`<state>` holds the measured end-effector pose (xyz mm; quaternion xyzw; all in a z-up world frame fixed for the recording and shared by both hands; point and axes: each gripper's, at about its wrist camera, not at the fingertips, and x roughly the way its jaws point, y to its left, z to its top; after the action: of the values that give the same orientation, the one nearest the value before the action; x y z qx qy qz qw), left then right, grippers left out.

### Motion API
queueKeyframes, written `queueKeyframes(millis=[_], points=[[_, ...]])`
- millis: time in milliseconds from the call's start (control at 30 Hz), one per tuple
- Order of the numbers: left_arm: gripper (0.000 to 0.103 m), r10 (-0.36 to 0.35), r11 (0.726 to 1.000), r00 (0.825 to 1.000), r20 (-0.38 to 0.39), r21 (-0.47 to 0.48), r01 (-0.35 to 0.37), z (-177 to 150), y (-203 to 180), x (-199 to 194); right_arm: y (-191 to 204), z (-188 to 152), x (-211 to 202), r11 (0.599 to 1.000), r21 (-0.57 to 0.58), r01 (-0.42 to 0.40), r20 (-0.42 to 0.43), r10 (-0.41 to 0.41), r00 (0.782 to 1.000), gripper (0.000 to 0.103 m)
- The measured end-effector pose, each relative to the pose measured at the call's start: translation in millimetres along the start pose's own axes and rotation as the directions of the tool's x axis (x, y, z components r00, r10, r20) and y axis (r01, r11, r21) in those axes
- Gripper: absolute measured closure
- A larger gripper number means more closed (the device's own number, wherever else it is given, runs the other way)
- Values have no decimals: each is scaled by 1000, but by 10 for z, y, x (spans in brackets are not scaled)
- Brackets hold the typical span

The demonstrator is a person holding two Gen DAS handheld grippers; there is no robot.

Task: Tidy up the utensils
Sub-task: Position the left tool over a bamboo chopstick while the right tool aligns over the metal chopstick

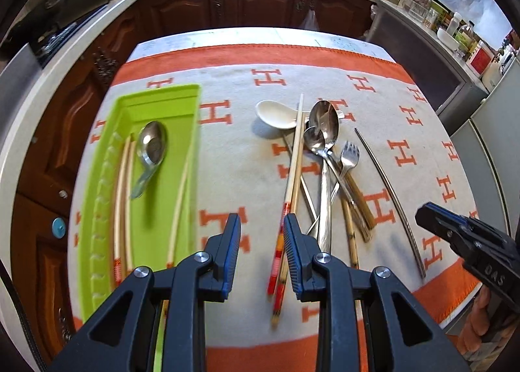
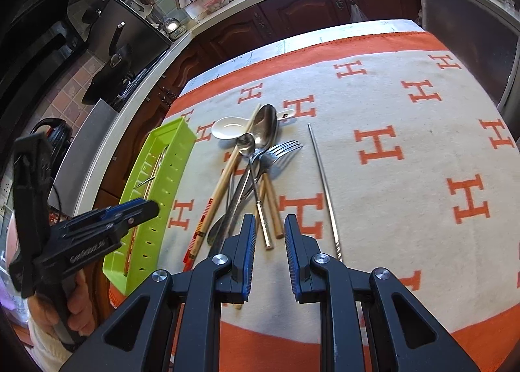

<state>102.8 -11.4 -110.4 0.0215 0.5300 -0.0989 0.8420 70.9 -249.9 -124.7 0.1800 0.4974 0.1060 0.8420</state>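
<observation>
A lime green tray (image 1: 156,90) lies at the left of the table. It holds a metal spoon (image 1: 152,144) and several pale chopsticks (image 1: 125,183). Mid-table is a heap of utensils: a white ceramic spoon (image 1: 273,113), wooden chopsticks with red patterned ends (image 1: 294,170), a large metal spoon (image 1: 323,121), a fork (image 1: 349,155) and bamboo-handled pieces (image 1: 357,206). One metal chopstick (image 2: 321,177) lies alone to the right. My left gripper (image 1: 261,222) hovers open between tray and heap, holding nothing. My right gripper (image 2: 269,220) hangs open over the handle ends of the heap, also holding nothing.
A cream tablecloth with orange H marks (image 2: 406,209) covers the table. Dark wooden cabinets (image 1: 269,4) and a cluttered counter run behind and to the left. A person's hand (image 2: 55,313) holds the left gripper's handle near the tray's near end.
</observation>
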Motion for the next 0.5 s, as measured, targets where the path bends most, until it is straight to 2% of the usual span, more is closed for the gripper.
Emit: queueKeyframes(millis=[233,500], points=[[78,-15,999,999,-48,28,16,205,-124,411,-156,117,107,1000,6,-15,-6,15,1000,85],[79,-23,999,995,-96,39,27,267,-208,715,-304,239,310,1000,5,-10,-20,10,1000,85]])
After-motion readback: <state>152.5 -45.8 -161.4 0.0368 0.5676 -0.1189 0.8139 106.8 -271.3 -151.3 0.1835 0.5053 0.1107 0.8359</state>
